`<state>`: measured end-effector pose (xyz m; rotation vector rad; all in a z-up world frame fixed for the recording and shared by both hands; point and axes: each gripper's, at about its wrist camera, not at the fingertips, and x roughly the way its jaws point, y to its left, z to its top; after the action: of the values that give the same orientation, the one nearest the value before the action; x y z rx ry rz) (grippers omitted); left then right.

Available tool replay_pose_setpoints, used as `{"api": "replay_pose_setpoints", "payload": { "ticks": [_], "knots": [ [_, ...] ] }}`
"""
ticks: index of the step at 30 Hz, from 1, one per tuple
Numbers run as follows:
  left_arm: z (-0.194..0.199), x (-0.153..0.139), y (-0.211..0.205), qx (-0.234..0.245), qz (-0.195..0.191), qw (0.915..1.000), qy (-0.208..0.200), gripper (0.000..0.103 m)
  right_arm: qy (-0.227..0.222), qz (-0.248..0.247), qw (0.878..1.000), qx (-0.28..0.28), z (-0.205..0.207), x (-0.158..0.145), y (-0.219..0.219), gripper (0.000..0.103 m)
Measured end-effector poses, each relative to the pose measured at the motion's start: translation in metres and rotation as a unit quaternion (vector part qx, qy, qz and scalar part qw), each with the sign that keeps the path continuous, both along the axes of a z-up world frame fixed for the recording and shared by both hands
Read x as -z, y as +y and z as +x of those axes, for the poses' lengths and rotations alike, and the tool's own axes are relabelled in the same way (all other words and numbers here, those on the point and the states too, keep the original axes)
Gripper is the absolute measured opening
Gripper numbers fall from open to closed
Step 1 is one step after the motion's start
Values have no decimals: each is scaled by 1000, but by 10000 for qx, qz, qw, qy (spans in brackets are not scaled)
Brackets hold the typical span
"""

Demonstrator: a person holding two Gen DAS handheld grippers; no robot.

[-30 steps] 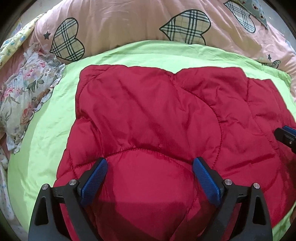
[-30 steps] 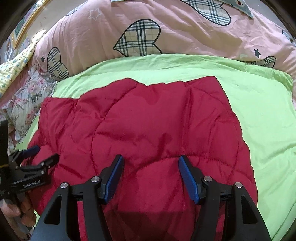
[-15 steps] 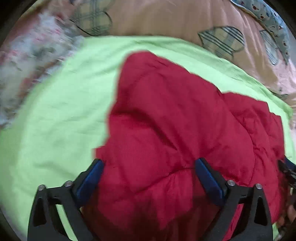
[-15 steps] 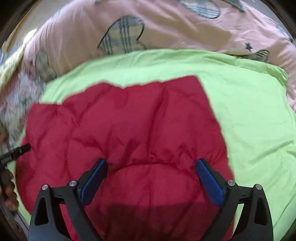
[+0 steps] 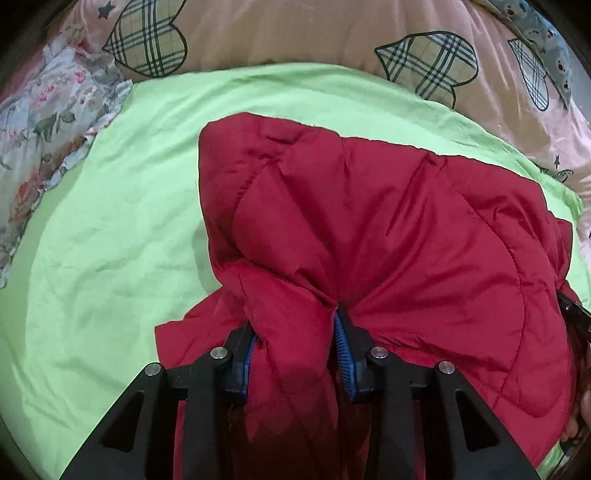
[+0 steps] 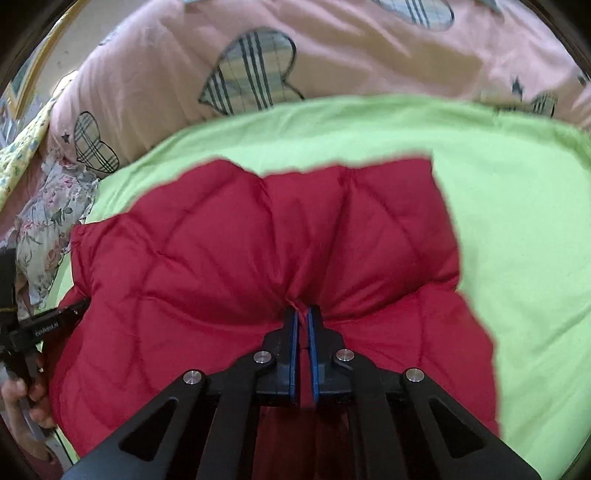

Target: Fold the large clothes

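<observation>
A red quilted puffer jacket (image 5: 388, 221) lies spread on a green sheet (image 5: 110, 236); it also shows in the right wrist view (image 6: 229, 258). My left gripper (image 5: 295, 332) is shut on a thick bunch of the jacket's near edge, with fabric bulging between its blue pads. My right gripper (image 6: 302, 317) is shut tight on a thin pinch of the jacket's near edge, and creases radiate from the pinch. The left gripper also shows at the left edge of the right wrist view (image 6: 44, 325). Part of the right gripper shows at the right edge of the left wrist view (image 5: 574, 314).
The green sheet (image 6: 517, 240) covers the bed. A pink duvet with plaid hearts (image 5: 332, 33) lies bunched along the far side. A floral cloth (image 5: 44, 122) lies at the far left.
Both grippers were open over the jacket; now both have closed on its near edge. The left view has swung right, and the jacket's left side is bunched and pulled inward.
</observation>
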<state>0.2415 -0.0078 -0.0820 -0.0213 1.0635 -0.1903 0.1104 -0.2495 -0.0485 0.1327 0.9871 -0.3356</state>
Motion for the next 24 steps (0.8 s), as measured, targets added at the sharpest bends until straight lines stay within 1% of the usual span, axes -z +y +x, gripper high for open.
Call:
{"api": "replay_pose_setpoints", "payload": {
  "ticks": [1, 5, 6, 7, 9, 12, 14, 15, 17, 18, 22, 23, 24],
  "knots": [
    [-1, -1, -1, -11, 46, 10000, -36, 35, -10, 16, 10000, 12, -1, 0, 0, 4],
    [-2, -5, -6, -70, 162, 9998, -105, 44, -7, 42, 10000, 44, 1, -2, -3, 4],
    [-3, -9, -6, -95, 171, 9997, -138, 49, -8, 45, 10000, 55, 1, -2, -3, 4],
    [-5, -14, -5, -136, 173, 9996, -180, 52, -13, 55, 10000, 65, 1, -2, -4, 4],
    [-17, -28, -3, -221, 112, 9992, -298, 64, -30, 99, 9999, 92, 0, -3, -8, 4],
    [-46, -51, -2, -292, 153, 9973, -654, 74, -36, 71, 9999, 108, -1, -2, -10, 4],
    [-63, -63, -2, -305, 196, 9958, -845, 77, -23, 44, 9999, 114, 0, -2, -9, 4],
    [-74, -68, -3, -276, 167, 9951, -936, 77, -21, 36, 9999, 117, 1, -2, -8, 4],
    [-89, -74, -10, -108, 49, 9950, -994, 77, -24, 43, 9999, 130, 0, -1, -8, 4],
    [-97, -74, -16, 38, 15, 9953, -967, 77, -24, 47, 9999, 132, 0, -2, -8, 4],
    [-123, -59, -40, 452, -103, 9970, -625, 77, -26, 25, 9999, 158, -1, -3, -8, 5],
    [-127, -55, -44, 528, -96, 9969, -574, 77, -28, 19, 9999, 169, -1, -4, -8, 5],
    [-132, -49, -50, 587, -9, 9969, -525, 77, -31, 22, 9998, 190, -2, -5, -8, 5]
  ]
}}
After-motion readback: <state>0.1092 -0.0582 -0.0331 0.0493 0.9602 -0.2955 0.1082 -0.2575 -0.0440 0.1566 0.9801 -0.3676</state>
